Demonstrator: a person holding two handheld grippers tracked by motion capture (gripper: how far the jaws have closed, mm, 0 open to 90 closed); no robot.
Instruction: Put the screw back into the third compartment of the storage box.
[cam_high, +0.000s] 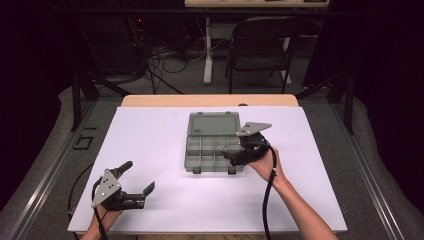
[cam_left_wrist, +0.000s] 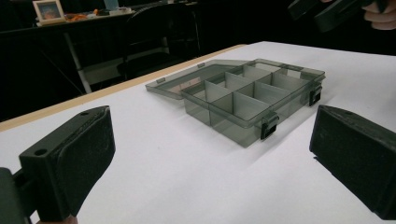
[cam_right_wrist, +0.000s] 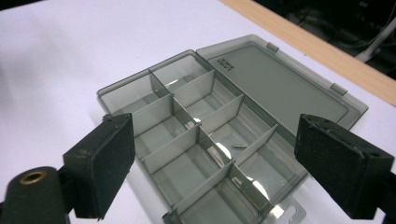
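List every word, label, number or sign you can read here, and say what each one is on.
No text reads clearly.
Embossed mark on the flat-open lid of the smoky grey clear plastic compartment box: too small and blurred to read.
Framed picture on the far desk: too blurred to tell whether it has writing.

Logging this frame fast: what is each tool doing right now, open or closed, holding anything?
Left tool: open, empty, low over the white table.
Right tool: open, empty, above the open compartment box.
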